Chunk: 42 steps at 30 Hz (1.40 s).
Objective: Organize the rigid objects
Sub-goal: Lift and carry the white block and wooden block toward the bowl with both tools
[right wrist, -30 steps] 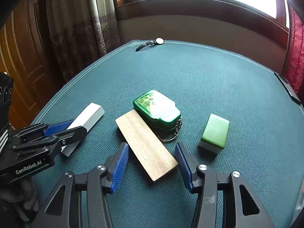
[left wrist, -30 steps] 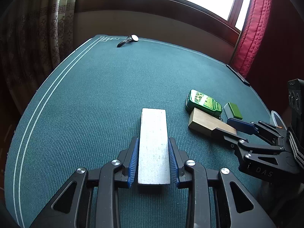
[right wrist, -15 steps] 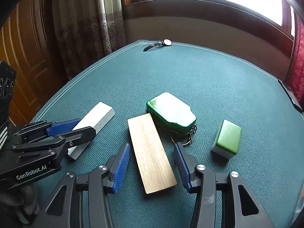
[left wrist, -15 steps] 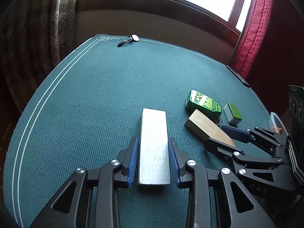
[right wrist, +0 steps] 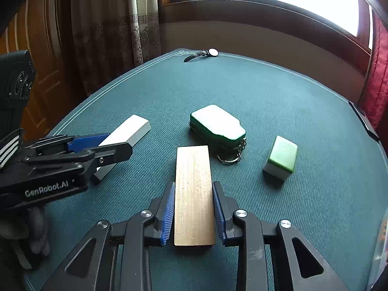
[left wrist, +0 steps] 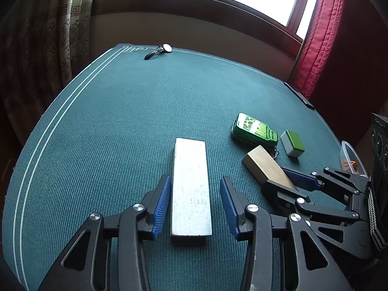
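A white block (left wrist: 190,186) lies flat on the green table (left wrist: 121,121) between the fingers of my left gripper (left wrist: 194,194), which is open with a gap on the right side. It also shows in the right wrist view (right wrist: 126,133). A wooden block (right wrist: 194,194) lies between the fingers of my right gripper (right wrist: 194,201), whose blue pads press both of its long sides. In the left wrist view the wooden block (left wrist: 264,165) sticks out of the right gripper (left wrist: 286,181).
A green tin with a key ring (right wrist: 217,126) and a small green-topped block (right wrist: 281,157) lie just beyond the wooden block. A wristwatch (right wrist: 201,53) lies at the table's far edge. A clear container rim (left wrist: 349,157) sits at the right.
My left gripper has opened off the white block. My right gripper has moved forward, lined up with the wooden block and shut on it.
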Each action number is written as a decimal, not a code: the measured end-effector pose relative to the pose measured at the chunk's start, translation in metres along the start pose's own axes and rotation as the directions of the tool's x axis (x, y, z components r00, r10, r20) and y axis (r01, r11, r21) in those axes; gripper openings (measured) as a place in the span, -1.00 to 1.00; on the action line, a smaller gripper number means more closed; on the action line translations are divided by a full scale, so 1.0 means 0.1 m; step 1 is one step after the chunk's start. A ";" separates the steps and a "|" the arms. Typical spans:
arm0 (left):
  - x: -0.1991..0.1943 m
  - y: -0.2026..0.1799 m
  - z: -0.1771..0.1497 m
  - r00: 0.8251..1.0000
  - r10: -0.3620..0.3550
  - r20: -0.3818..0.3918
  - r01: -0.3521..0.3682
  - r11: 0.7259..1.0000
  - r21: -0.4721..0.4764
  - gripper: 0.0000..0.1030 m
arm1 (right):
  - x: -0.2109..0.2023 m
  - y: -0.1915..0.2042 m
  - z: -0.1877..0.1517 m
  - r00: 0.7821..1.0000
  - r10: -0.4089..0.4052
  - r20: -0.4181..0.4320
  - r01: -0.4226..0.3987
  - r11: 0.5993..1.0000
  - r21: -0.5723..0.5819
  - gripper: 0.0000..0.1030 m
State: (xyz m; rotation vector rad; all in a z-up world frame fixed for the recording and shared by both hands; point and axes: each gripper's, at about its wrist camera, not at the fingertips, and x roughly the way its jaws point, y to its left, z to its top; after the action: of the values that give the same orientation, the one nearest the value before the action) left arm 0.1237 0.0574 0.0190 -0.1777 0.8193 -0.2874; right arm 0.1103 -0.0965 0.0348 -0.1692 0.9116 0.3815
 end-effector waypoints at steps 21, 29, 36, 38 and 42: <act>-0.07 -0.14 -0.13 1.000 0.023 0.003 -0.023 1.000 0.007 -0.37 | -0.59 -0.54 -0.63 1.000 0.004 0.023 -0.009 0.975 0.222 -0.39; -0.13 -0.45 -0.27 1.000 -0.019 -0.020 0.020 0.999 0.034 -0.37 | -0.78 -0.72 -0.70 0.998 -0.008 0.066 -0.010 0.963 0.270 -0.39; -0.19 -0.78 -0.28 0.997 -0.074 -0.019 0.075 0.995 0.065 -0.38 | -0.93 -0.95 -0.78 0.995 -0.043 0.089 0.012 0.947 0.321 -0.39; -0.20 -0.87 -0.28 0.996 -0.086 -0.019 0.087 0.994 0.073 -0.38 | -0.98 -1.03 -0.81 0.994 -0.052 0.094 0.017 0.941 0.339 -0.39; -0.19 -1.05 -0.29 0.994 -0.107 -0.026 0.109 0.990 0.087 -0.38 | -1.10 -1.19 -0.85 0.990 -0.082 0.112 0.035 0.928 0.371 -0.39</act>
State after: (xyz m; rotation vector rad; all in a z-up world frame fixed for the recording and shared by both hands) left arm 0.0705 -0.0369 0.0408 -0.1367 0.8180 -0.4274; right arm 0.0334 -0.2596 0.0691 0.1721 0.8359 0.1567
